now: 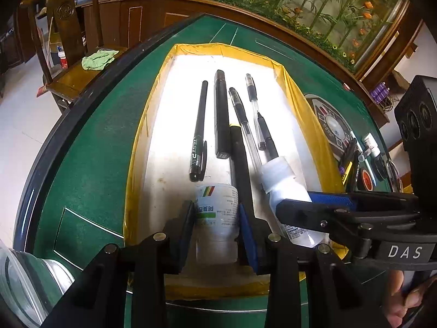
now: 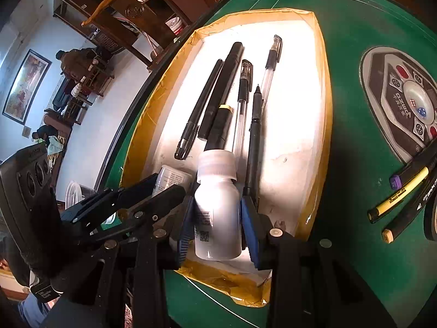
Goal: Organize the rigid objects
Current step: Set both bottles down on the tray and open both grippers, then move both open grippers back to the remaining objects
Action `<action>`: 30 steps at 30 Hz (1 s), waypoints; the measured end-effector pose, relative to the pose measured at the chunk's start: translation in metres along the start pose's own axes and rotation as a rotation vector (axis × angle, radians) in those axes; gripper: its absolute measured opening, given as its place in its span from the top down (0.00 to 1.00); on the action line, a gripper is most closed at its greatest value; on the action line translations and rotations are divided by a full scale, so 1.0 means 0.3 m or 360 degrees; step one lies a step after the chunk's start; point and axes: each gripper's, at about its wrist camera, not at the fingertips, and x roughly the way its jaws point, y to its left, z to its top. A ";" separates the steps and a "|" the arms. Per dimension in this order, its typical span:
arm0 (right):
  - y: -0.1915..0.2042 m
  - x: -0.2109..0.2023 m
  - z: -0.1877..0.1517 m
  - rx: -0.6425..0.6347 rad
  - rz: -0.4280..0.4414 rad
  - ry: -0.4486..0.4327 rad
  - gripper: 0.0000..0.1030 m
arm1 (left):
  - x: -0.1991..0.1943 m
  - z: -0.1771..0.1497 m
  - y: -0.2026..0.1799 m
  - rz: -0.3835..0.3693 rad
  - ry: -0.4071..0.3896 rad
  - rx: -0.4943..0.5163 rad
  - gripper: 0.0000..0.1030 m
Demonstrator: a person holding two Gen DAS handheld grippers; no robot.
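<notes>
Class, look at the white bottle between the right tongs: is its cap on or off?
On. The white bottle held in the right tongs has its ribbed white cap seated over the neck.

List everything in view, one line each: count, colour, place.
Tray: one, white with yellow rim, on the green table.
Pens: six, black or clear, side by side in the tray.
Bottles: two, white; one with a green label, one with a ribbed cap, at the tray's near end.
Markers: several, yellow and black, on the table right of the tray.
Control panel: one, grey-black, set in the table.
Chair: one, brown, beyond the table.
Left gripper: black, closed on the labelled bottle.
Right gripper: black, closed on the capped bottle.
</notes>
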 end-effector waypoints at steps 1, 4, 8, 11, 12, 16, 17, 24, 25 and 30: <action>0.002 -0.001 -0.001 -0.0003 -0.0004 0.0000 0.67 | -0.001 -0.001 -0.002 0.0000 0.0000 0.0001 0.62; 0.003 -0.001 -0.005 0.0000 0.0001 -0.0002 0.67 | -0.007 -0.004 -0.009 0.0004 -0.0007 0.0009 0.58; 0.007 -0.013 -0.010 0.0004 0.0023 -0.0017 0.67 | -0.028 -0.003 -0.017 0.0010 -0.0033 0.0007 0.54; 0.008 -0.045 -0.020 -0.0009 0.0027 -0.0052 0.67 | -0.054 0.000 -0.026 0.0011 -0.0067 0.0012 0.53; 0.006 -0.052 -0.022 -0.0009 0.0026 -0.0061 0.67 | -0.063 0.001 -0.031 0.0013 -0.0077 0.0014 0.53; -0.005 -0.098 -0.038 -0.0001 0.0032 -0.0107 0.67 | -0.090 0.004 -0.057 0.0009 -0.0119 0.0026 0.53; -0.009 -0.110 -0.044 0.0000 0.0033 -0.0120 0.67 | -0.097 0.005 -0.068 0.0010 -0.0135 0.0032 0.53; -0.089 -0.201 -0.102 0.0064 0.0020 -0.0207 0.67 | -0.096 0.001 -0.165 -0.0019 -0.0135 0.0105 0.51; -0.111 -0.208 -0.114 0.0093 0.0012 -0.0211 0.67 | -0.094 0.000 -0.182 -0.0028 -0.0134 0.0119 0.51; -0.216 -0.265 -0.172 0.0211 -0.0007 -0.0251 0.67 | -0.086 -0.007 -0.294 -0.0067 -0.0136 0.0221 0.51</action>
